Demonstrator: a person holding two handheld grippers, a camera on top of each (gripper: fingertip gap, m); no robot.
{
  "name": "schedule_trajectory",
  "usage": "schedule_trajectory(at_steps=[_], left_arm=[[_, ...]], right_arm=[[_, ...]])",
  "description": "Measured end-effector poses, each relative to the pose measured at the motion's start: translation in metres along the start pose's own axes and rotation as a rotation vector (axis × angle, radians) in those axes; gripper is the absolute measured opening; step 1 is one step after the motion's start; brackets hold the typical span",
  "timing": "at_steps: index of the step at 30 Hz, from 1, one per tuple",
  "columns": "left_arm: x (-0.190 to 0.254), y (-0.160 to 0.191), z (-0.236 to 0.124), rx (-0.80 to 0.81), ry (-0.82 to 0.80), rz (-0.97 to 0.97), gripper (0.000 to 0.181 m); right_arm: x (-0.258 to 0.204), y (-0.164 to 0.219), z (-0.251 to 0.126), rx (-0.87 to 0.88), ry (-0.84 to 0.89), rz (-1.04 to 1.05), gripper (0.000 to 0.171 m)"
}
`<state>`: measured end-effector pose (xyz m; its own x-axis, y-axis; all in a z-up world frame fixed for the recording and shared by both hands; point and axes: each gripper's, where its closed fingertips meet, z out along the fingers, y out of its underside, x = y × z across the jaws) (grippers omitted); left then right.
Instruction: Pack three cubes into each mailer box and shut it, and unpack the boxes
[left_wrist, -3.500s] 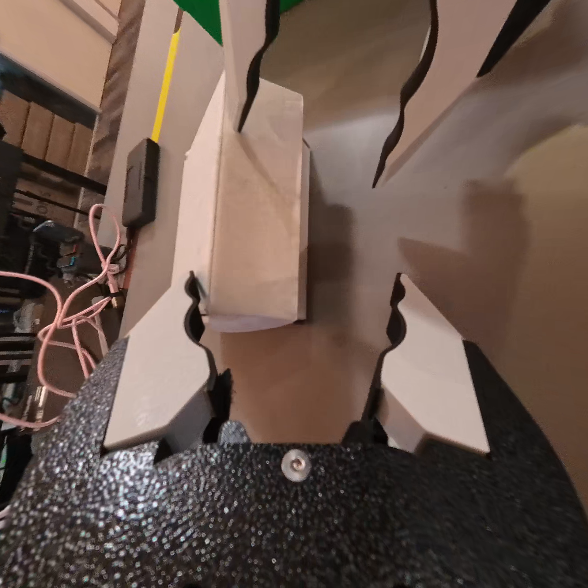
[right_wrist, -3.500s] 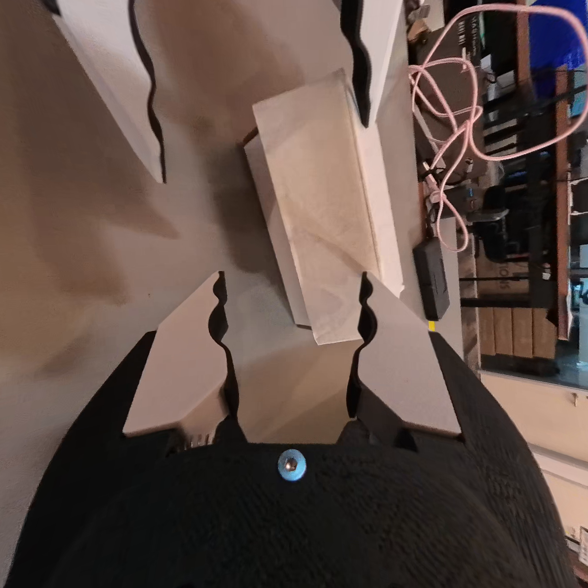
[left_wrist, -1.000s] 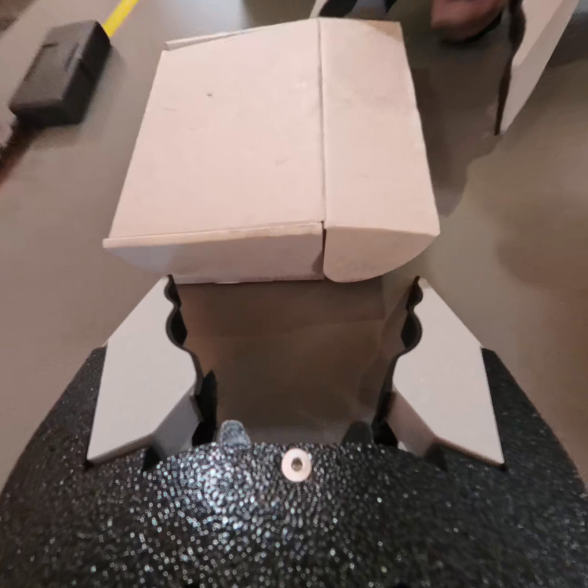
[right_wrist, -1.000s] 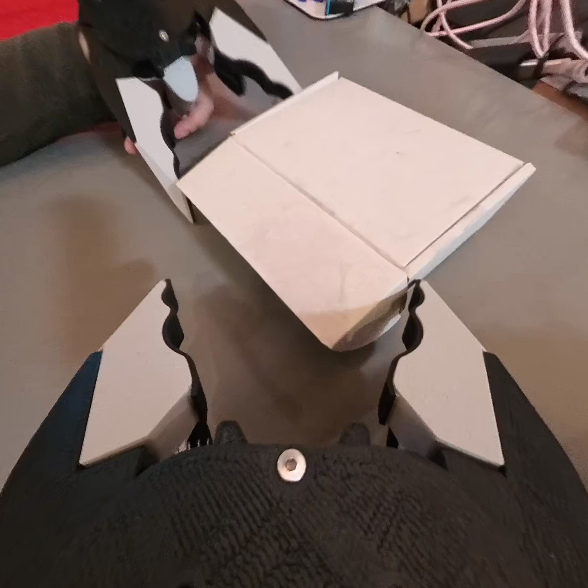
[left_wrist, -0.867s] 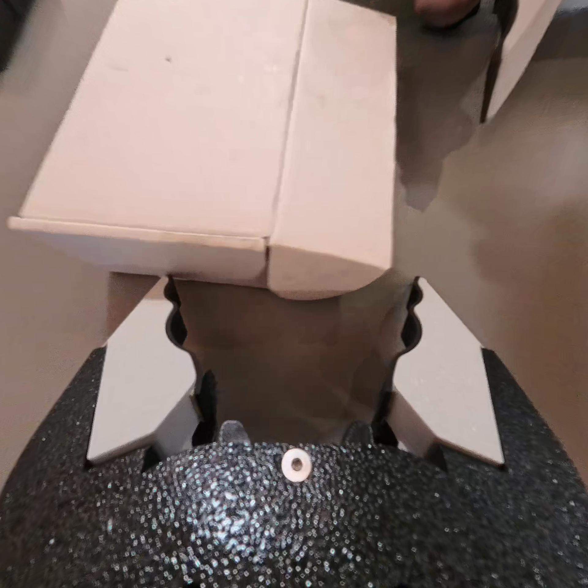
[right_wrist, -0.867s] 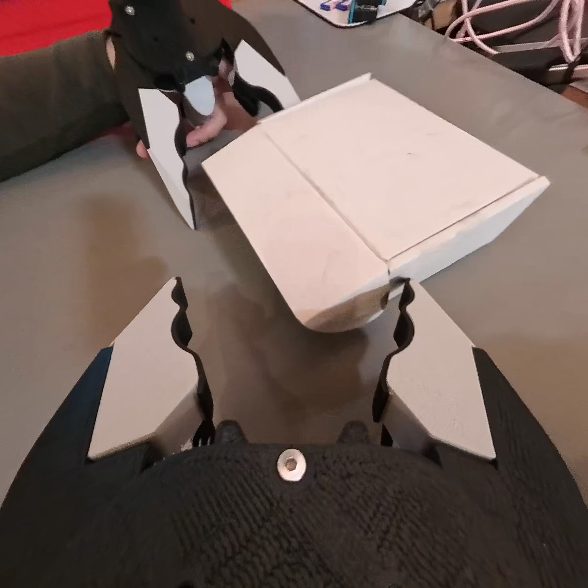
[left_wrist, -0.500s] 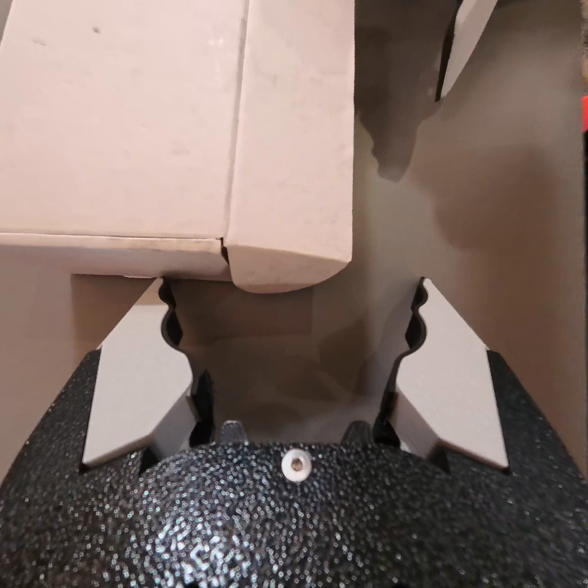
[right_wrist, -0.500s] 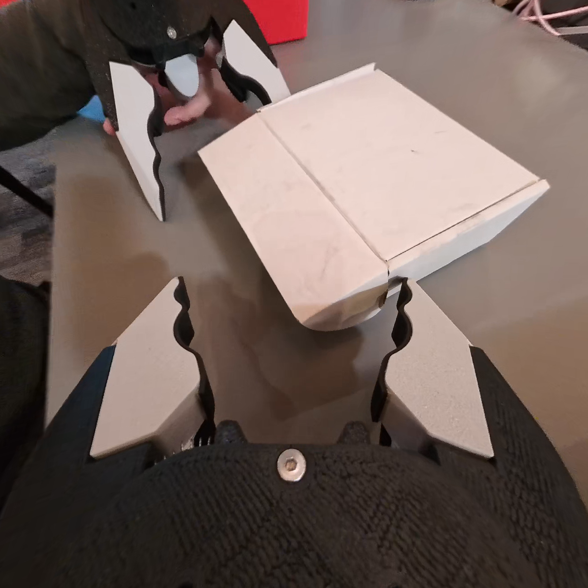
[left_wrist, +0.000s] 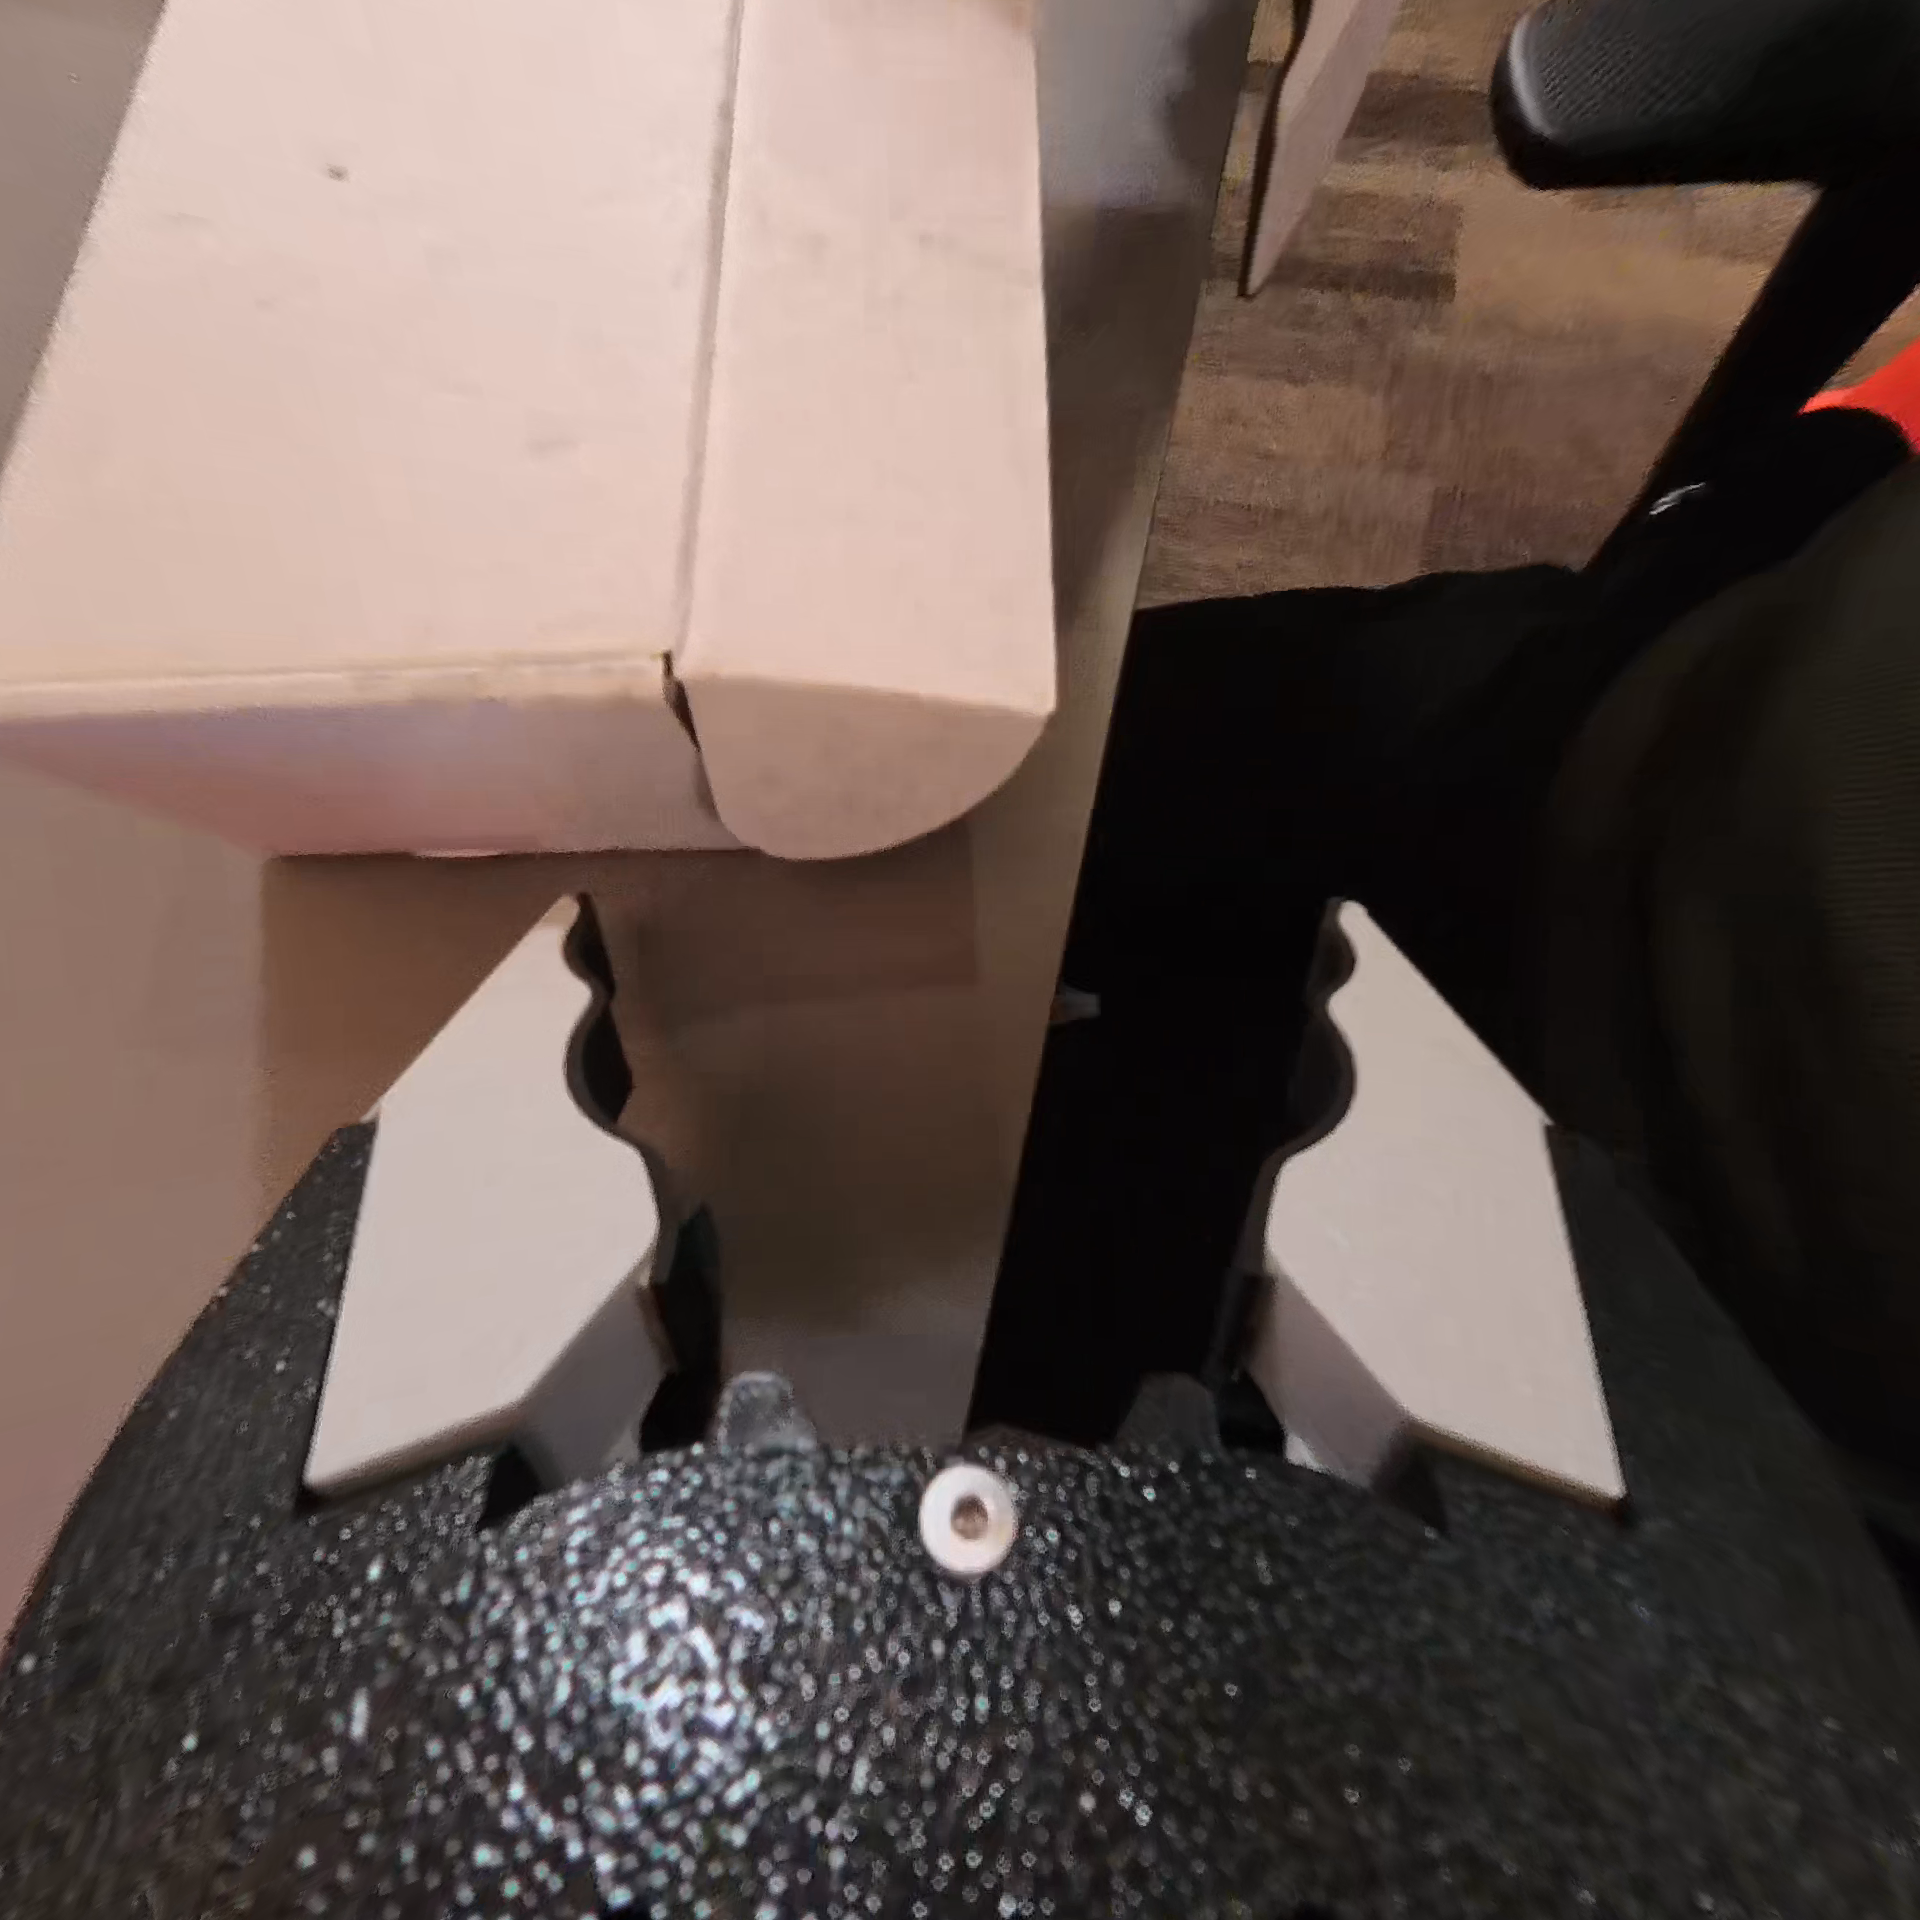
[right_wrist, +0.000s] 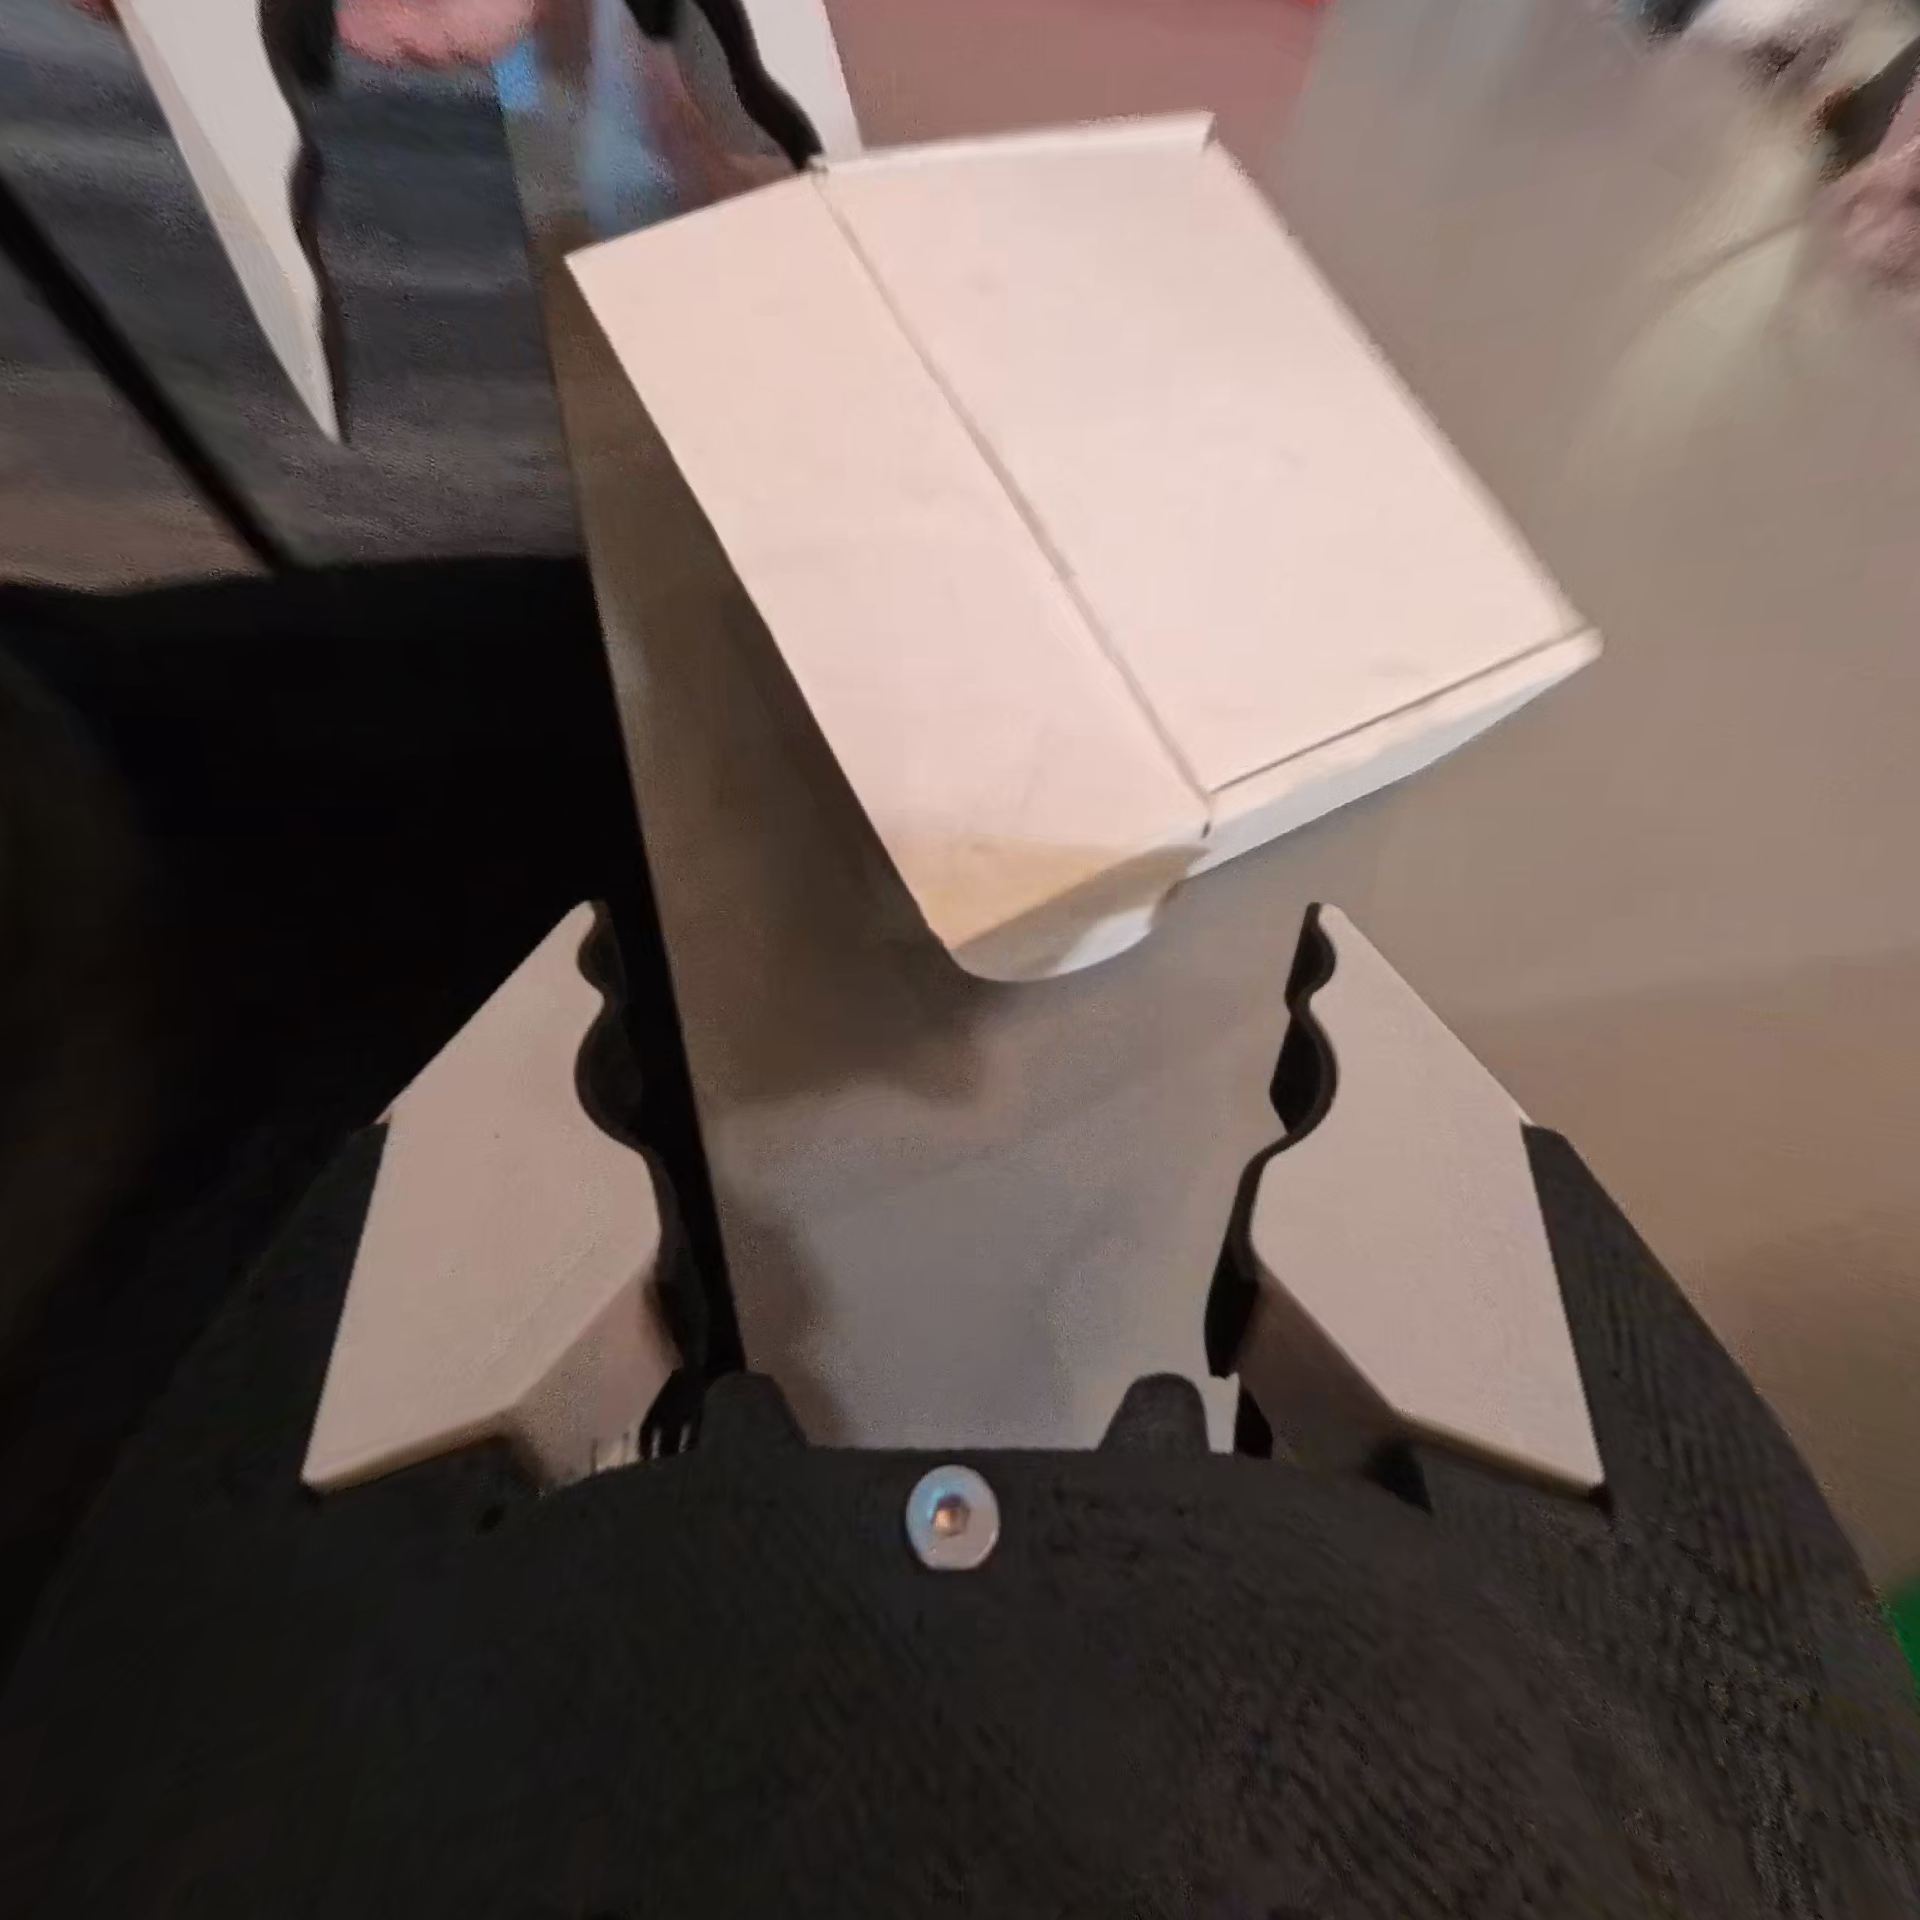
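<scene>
A closed pale cardboard mailer box (left_wrist: 436, 436) lies flat on the grey table, close to the table's near edge; in the right wrist view the box (right_wrist: 1091, 499) sits ahead with its rounded front flap (right_wrist: 1039, 904) sticking out toward me. My left gripper (left_wrist: 961, 914) is open and empty, just short of the box's corner, straddling the table edge. My right gripper (right_wrist: 951, 920) is open and empty, its tips just short of the flap. The left gripper's fingers (right_wrist: 260, 208) show at the top left of the right wrist view. No cubes are visible.
The table edge (left_wrist: 1060, 935) runs up the left wrist view; beyond it are a person's dark clothing (left_wrist: 1351, 831), a black chair (left_wrist: 1714, 94) and carpet. The right gripper's finger (left_wrist: 1299, 135) shows at the top. The right wrist view is blurred at its far right.
Both grippers have swung toward the table's near edge, so the edge and the dark clothing now show. The box looks nearer and more turned in both views. Both jaws stay open.
</scene>
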<state>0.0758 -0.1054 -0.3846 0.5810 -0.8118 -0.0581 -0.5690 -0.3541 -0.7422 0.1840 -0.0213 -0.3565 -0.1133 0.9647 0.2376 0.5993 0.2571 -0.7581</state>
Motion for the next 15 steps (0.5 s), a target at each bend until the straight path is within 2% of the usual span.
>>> schedule_trajectory(at_steps=[2, 4, 5, 7, 9, 11, 15], left_arm=[[-0.006, 0.003, -0.011, -0.031, -0.092, 0.071, 0.132], [-0.008, -0.006, -0.022, -0.003, -0.157, 0.116, 0.131], [-0.006, -0.012, -0.026, 0.022, -0.172, 0.119, 0.131], [-0.007, -0.019, -0.031, 0.053, -0.215, 0.131, 0.134], [-0.007, -0.023, -0.031, 0.063, -0.261, 0.168, 0.136], [-0.005, -0.021, -0.029, 0.053, -0.3, 0.216, 0.137], [0.001, -0.015, -0.025, 0.053, -0.385, 0.332, 0.132]], right_arm=[[0.003, -0.021, -0.012, 0.074, 0.198, -0.238, 0.118], [-0.007, -0.05, -0.016, 0.15, 0.373, -0.525, 0.098], [-0.015, -0.061, -0.012, 0.164, 0.431, -0.659, 0.084], [-0.024, -0.069, 0.004, 0.126, 0.52, -0.854, 0.07], [-0.02, -0.064, 0.024, 0.032, 0.573, -0.955, 0.065], [-0.01, -0.06, 0.034, -0.017, 0.643, -1.017, 0.052], [-0.004, -0.059, 0.035, -0.013, 0.721, -1.012, 0.013]])
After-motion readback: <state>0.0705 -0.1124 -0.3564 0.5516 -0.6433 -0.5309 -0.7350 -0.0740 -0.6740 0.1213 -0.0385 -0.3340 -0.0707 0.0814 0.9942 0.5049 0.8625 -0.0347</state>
